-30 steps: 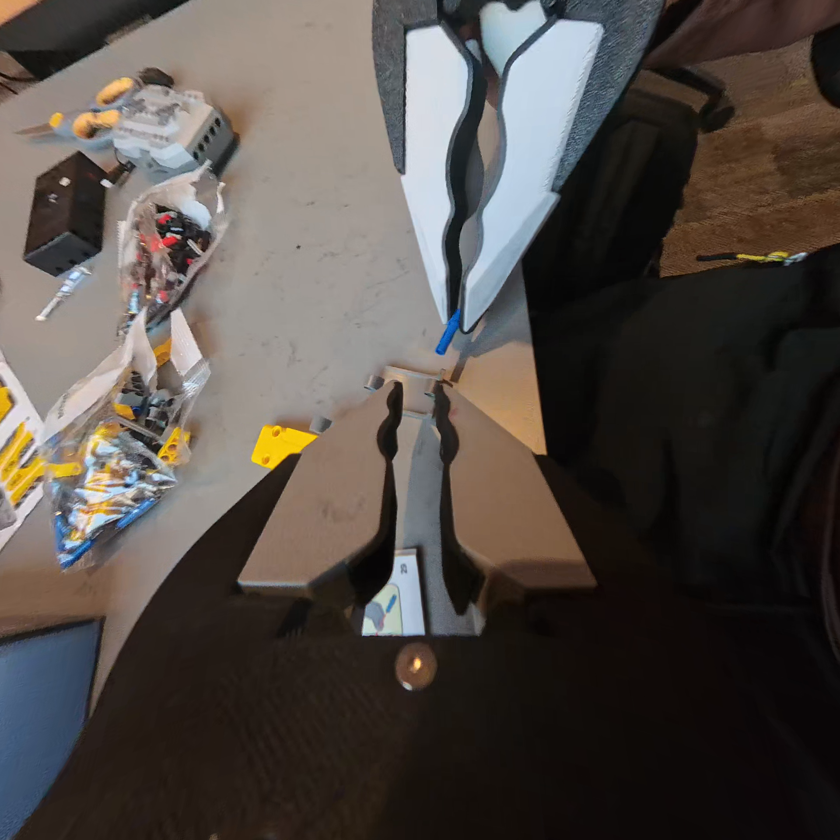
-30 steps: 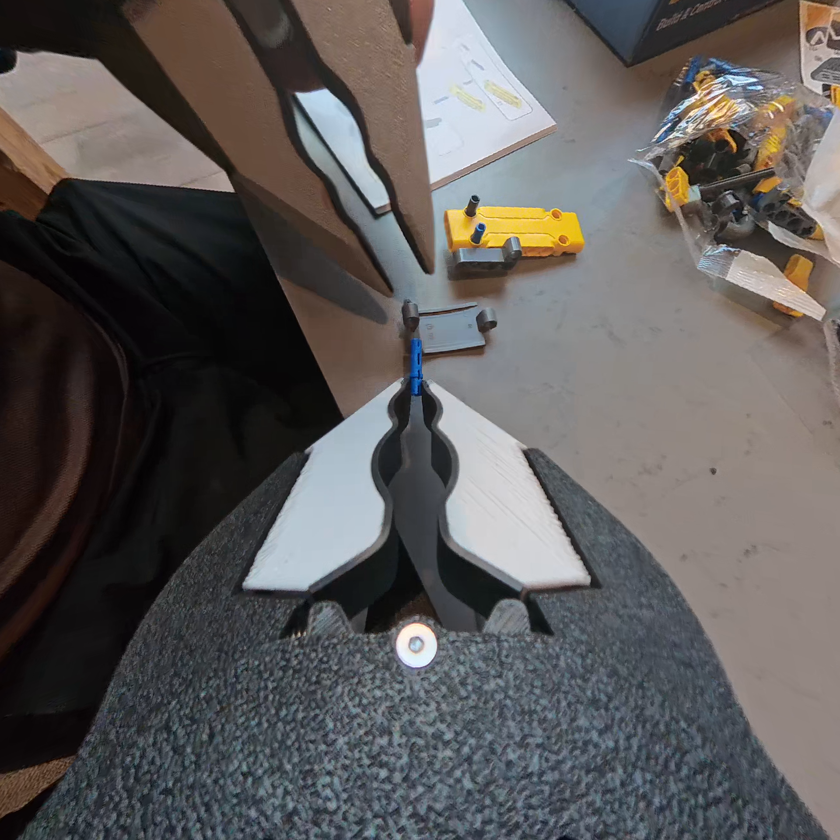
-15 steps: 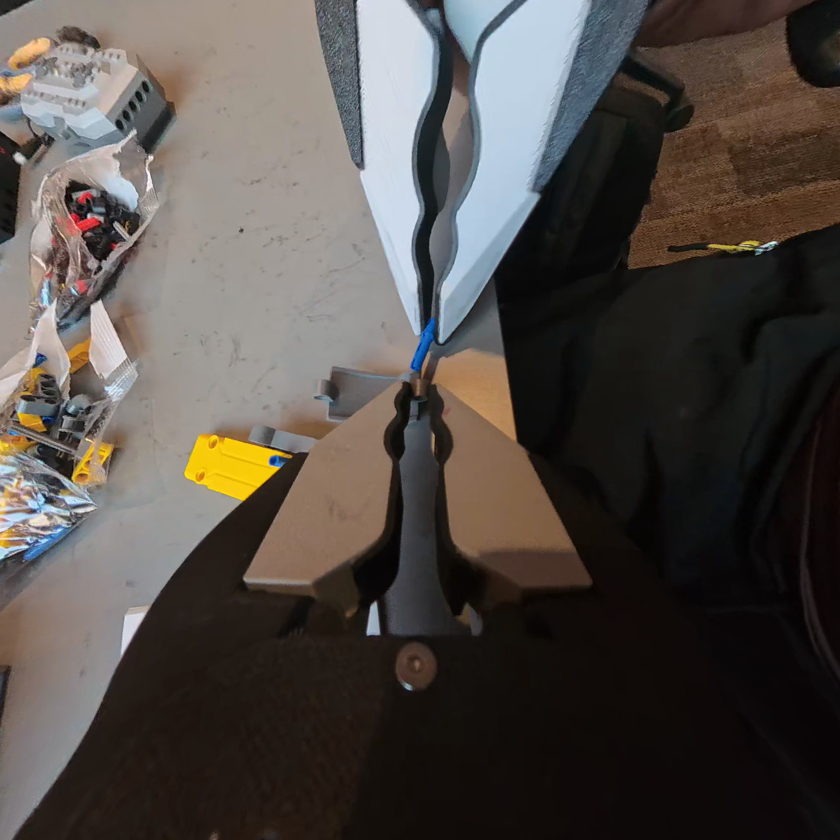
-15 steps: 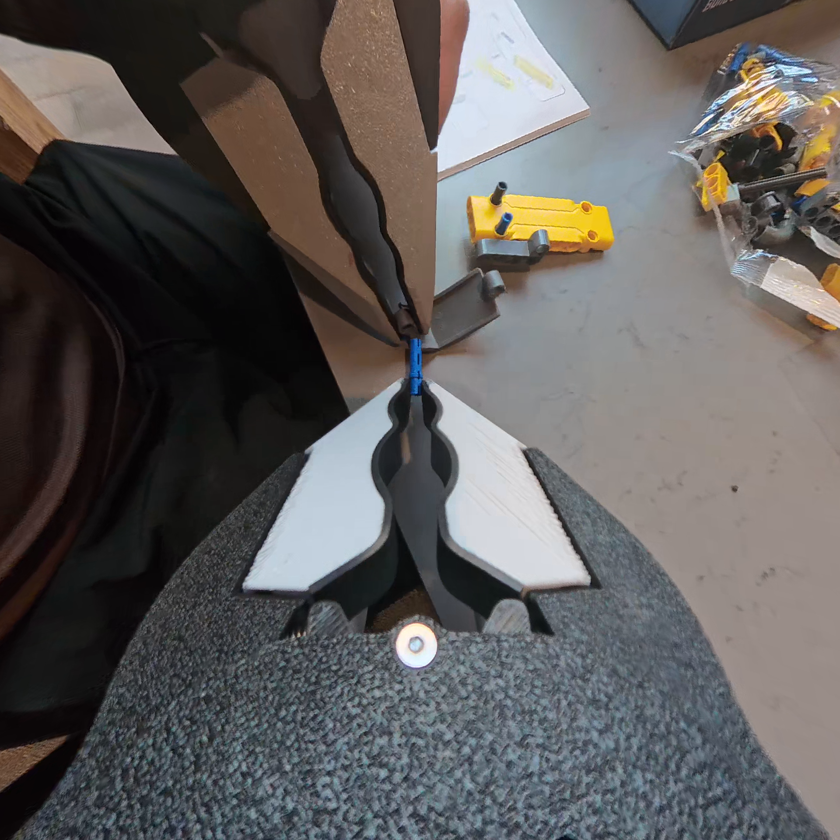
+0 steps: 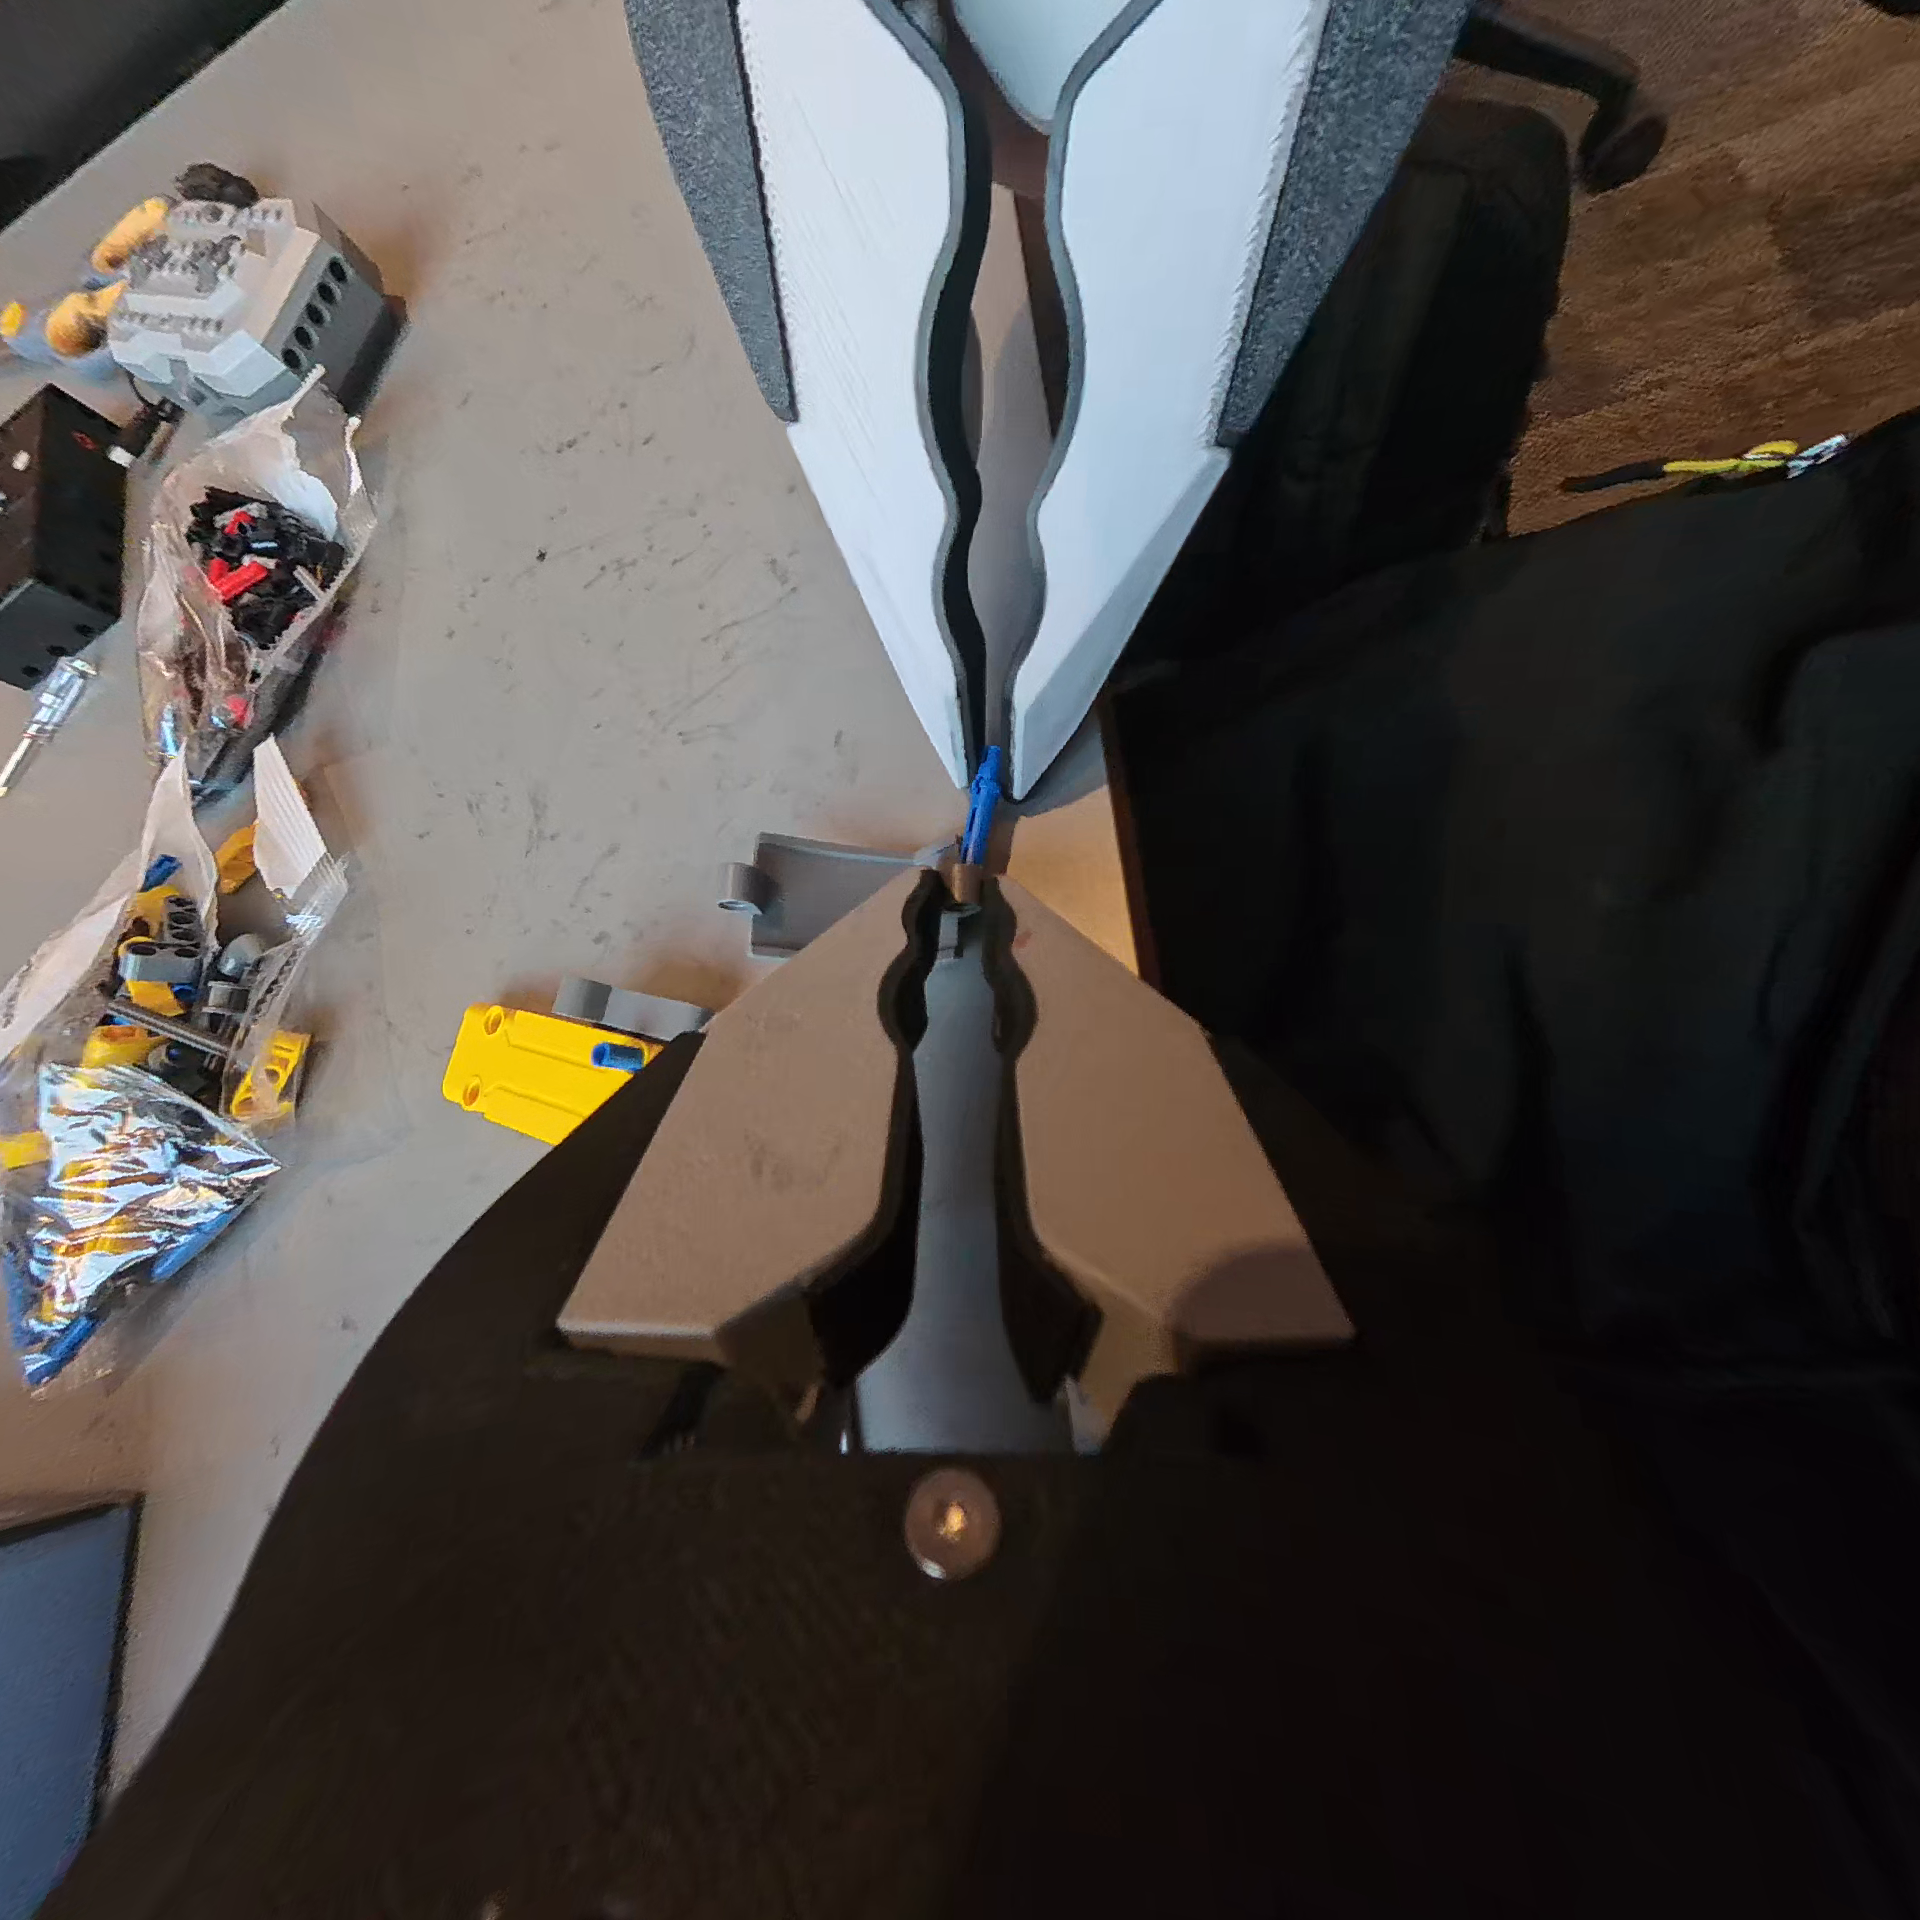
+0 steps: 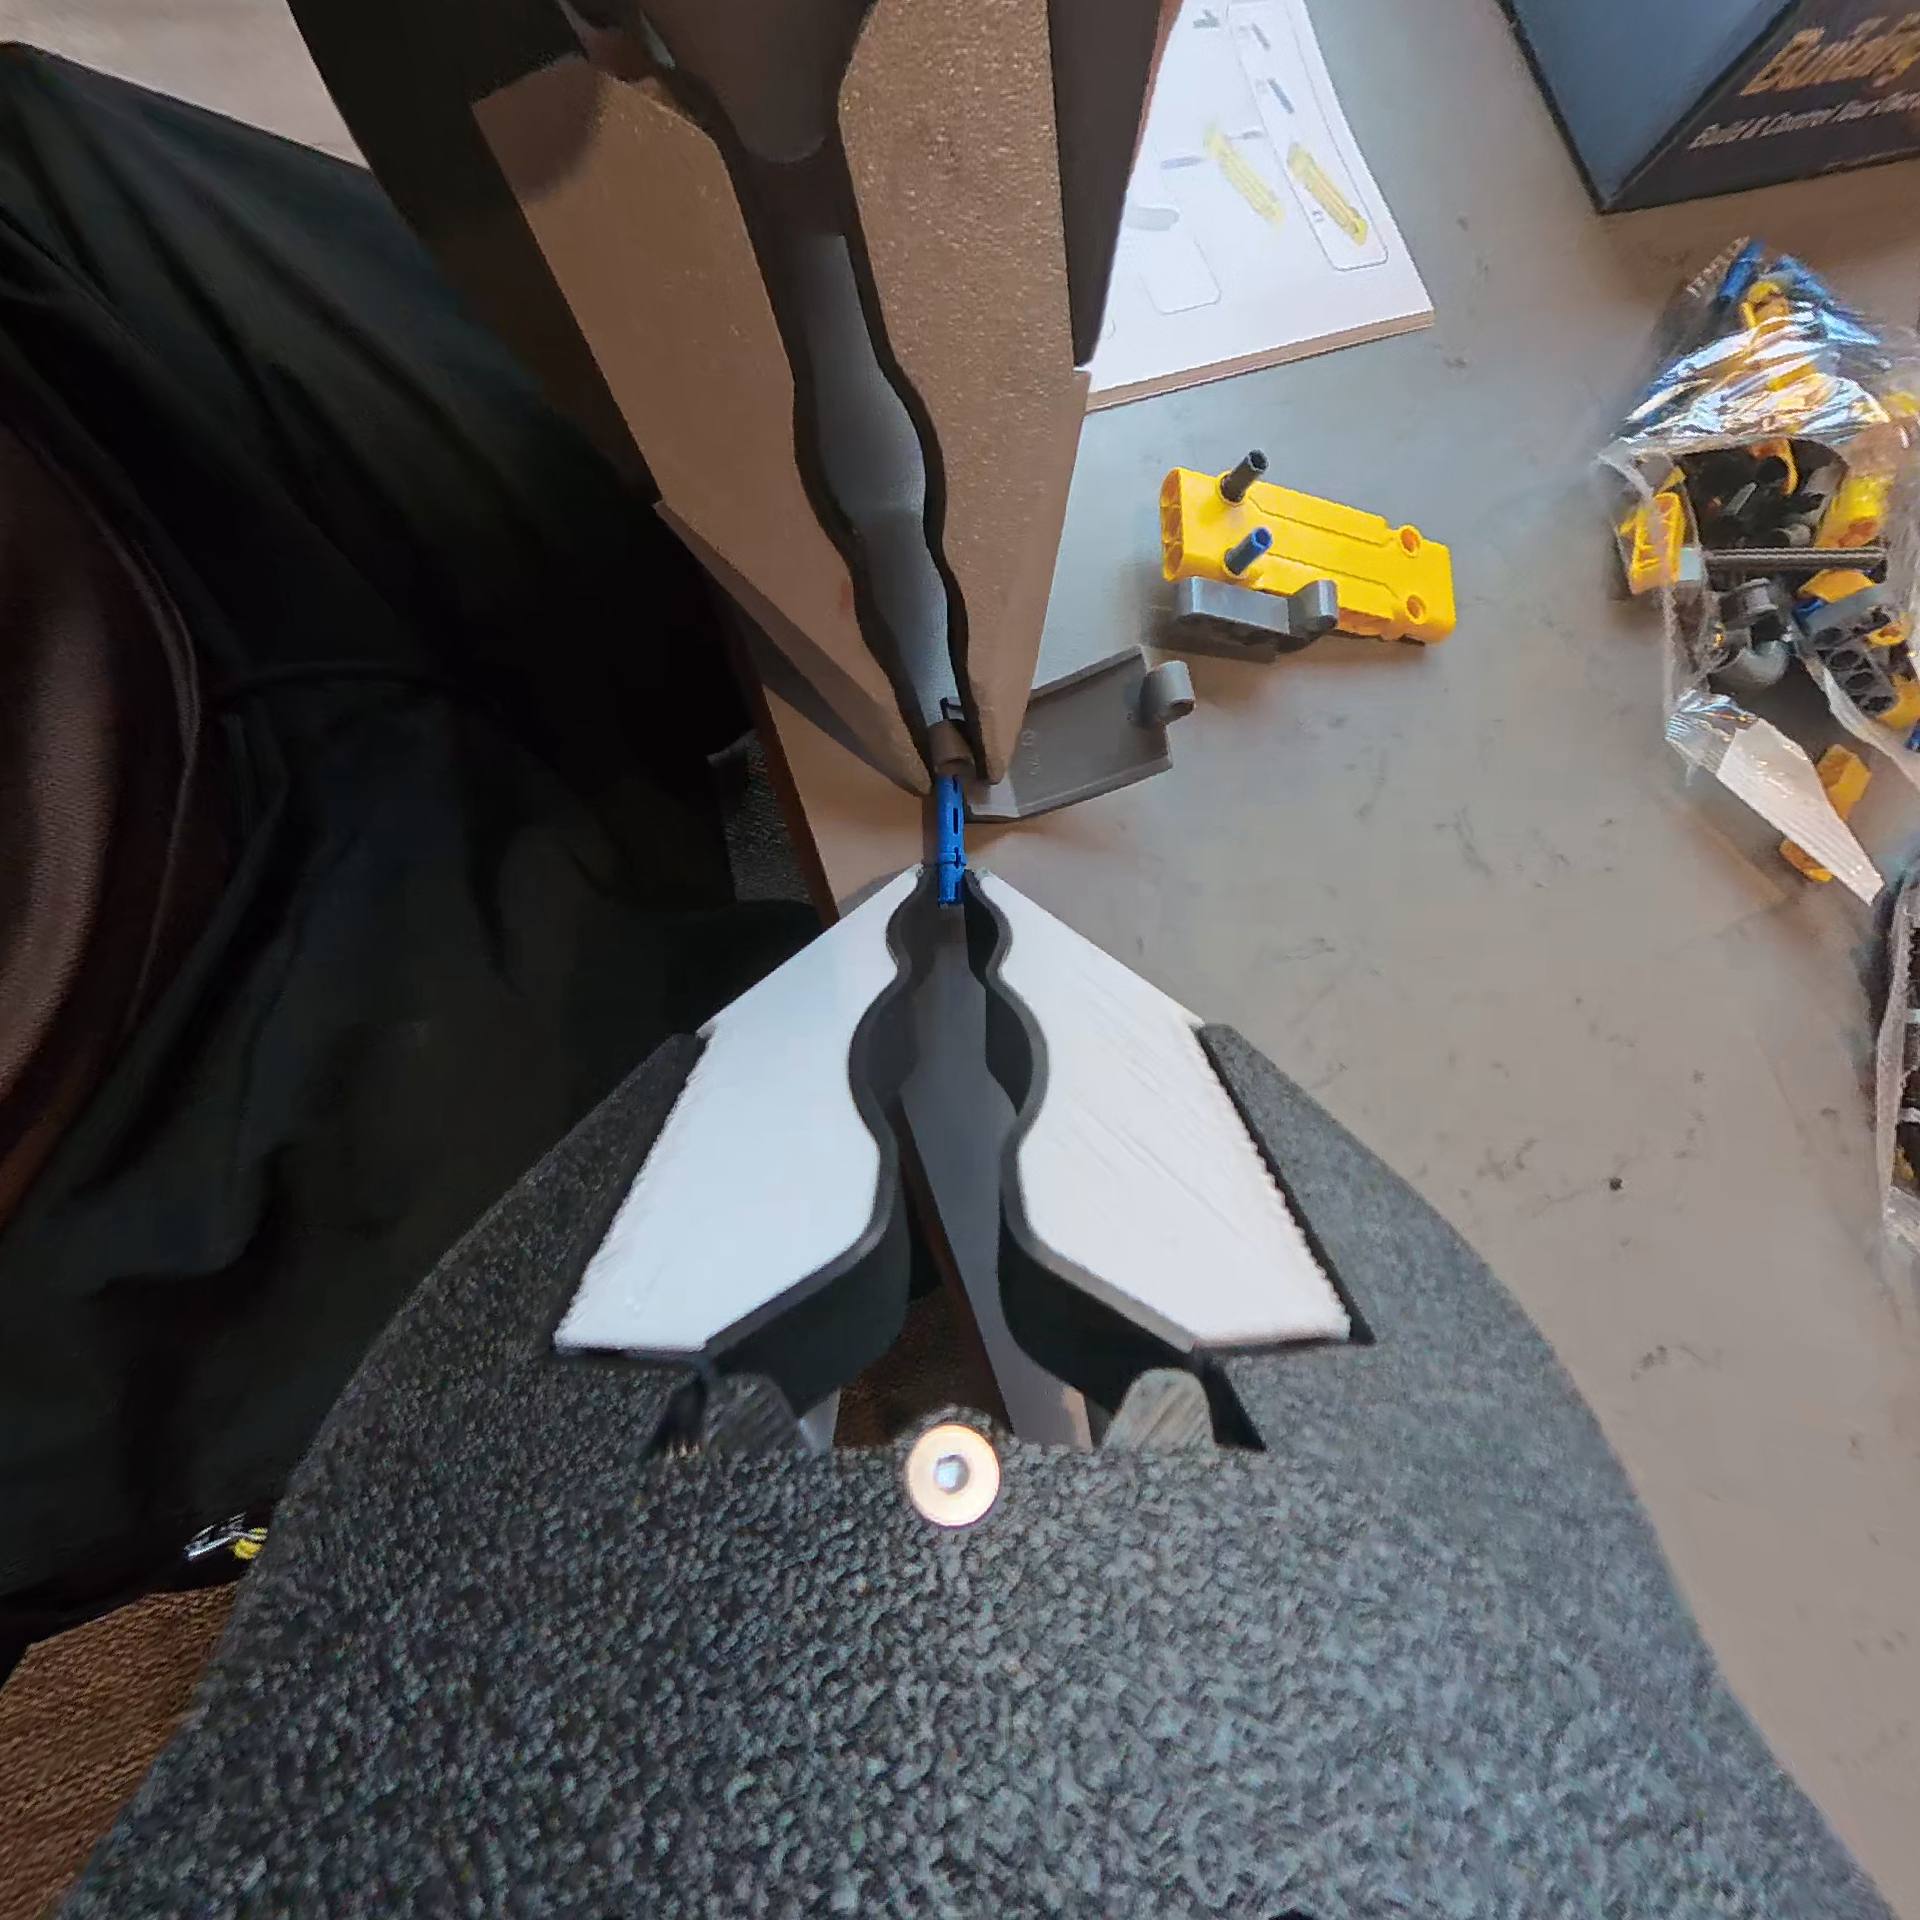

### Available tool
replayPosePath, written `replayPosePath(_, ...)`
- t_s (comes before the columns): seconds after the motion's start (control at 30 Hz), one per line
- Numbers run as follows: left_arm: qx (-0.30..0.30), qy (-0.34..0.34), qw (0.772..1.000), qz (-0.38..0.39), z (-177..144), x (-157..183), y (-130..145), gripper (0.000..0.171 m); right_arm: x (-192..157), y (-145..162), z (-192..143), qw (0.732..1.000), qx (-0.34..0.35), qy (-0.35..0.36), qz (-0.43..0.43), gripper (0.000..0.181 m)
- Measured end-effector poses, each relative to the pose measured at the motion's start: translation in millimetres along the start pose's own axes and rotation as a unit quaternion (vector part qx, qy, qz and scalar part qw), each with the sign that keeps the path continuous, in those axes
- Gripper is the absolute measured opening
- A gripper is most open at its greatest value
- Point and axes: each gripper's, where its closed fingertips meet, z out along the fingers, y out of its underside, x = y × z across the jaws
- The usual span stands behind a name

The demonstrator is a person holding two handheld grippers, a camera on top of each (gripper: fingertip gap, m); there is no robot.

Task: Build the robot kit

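Observation:
My left gripper (image 5: 961,883), with tan fingers, is shut on the round corner end of a flat grey panel piece (image 5: 805,883), held tilted just above the grey table (image 5: 582,499). My right gripper (image 6: 948,881), with white fingers, is shut on a small blue pin (image 6: 948,831). The two grippers point tip to tip near the table's edge. The pin's free end meets the panel's round end at the left gripper's tips (image 6: 951,753). The blue pin (image 5: 982,795) and the right gripper (image 5: 987,764) also show in the left wrist view, and the panel (image 6: 1091,743) in the right wrist view.
A yellow block (image 6: 1320,551) with two pins and a grey connector (image 6: 1247,613) lies beside the panel. Opened bags of small parts (image 5: 177,997) (image 6: 1787,561), a grey brick assembly (image 5: 239,301), an instruction sheet (image 6: 1247,208) and a dark box (image 6: 1714,94) stand farther off. A black bag (image 5: 1507,935) lies past the table edge. The tips of both grippers are at nearly the same place.
My left gripper has shut on the grey panel's corner and tilted it off the table. The two grippers have come together, bringing the blue pin's tip to the panel's round end.

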Motion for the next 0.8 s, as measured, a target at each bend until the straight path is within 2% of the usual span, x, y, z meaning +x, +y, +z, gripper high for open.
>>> replayPosePath(0.33,-0.001,-0.024,0.999,0.027,-7,7,3,0.005,-6,-4,1,1.000,0.007,-0.002,-0.023,0.005)
replayPosePath(0.63,-0.005,-0.029,0.999,0.018,-8,9,3,0.005,-9,-6,1,0.999,0.006,0.003,-0.043,0.005)
replayPosePath(0.8,-0.019,-0.066,0.998,0.015,-9,16,1,0.005,-12,-8,-1,0.998,0.013,0.005,-0.064,0.005)
